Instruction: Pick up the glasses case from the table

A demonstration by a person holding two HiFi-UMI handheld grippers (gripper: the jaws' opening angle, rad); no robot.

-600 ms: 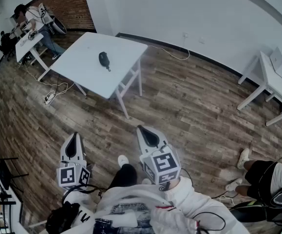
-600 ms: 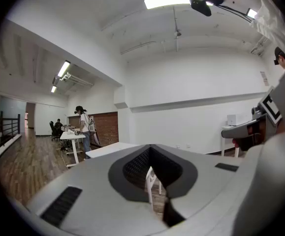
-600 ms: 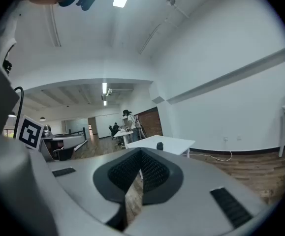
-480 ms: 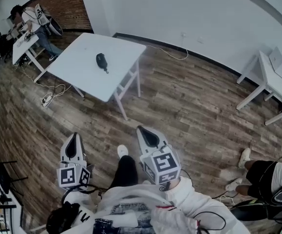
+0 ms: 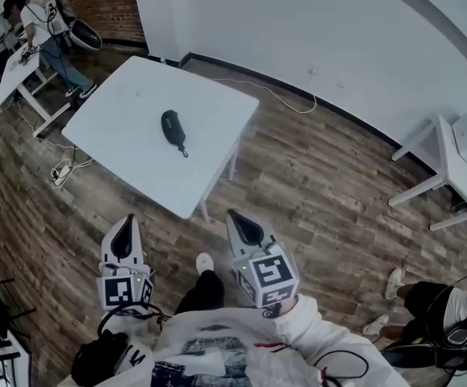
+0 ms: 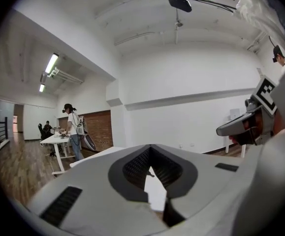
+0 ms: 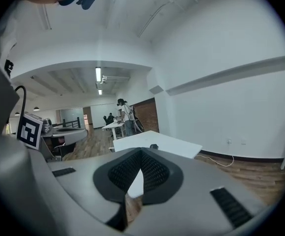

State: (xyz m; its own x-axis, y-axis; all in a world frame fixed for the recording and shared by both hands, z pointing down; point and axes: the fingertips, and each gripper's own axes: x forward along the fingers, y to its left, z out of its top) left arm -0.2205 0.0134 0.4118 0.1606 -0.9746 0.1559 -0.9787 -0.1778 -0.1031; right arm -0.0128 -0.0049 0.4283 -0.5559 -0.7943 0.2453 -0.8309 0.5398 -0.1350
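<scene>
The glasses case is a dark oval pouch with a short cord, lying near the middle of the white table. Both grippers are held close to my body, well short of the table's near corner. My left gripper is shut with nothing in it, and my right gripper looks shut and empty too. In the right gripper view the case is a small dark lump on the table, beyond the gripper. The left gripper view shows its gripper closed, with a strip of the table behind.
Wooden floor lies between me and the table. A person stands at a desk at the far left, a power strip and cable lie by the table's left legs, another white table stands at the right, and a person sits at the lower right.
The table and the case have grown larger and come lower in the head view, so I am closer to them. Both grippers keep the same place in front of my body.
</scene>
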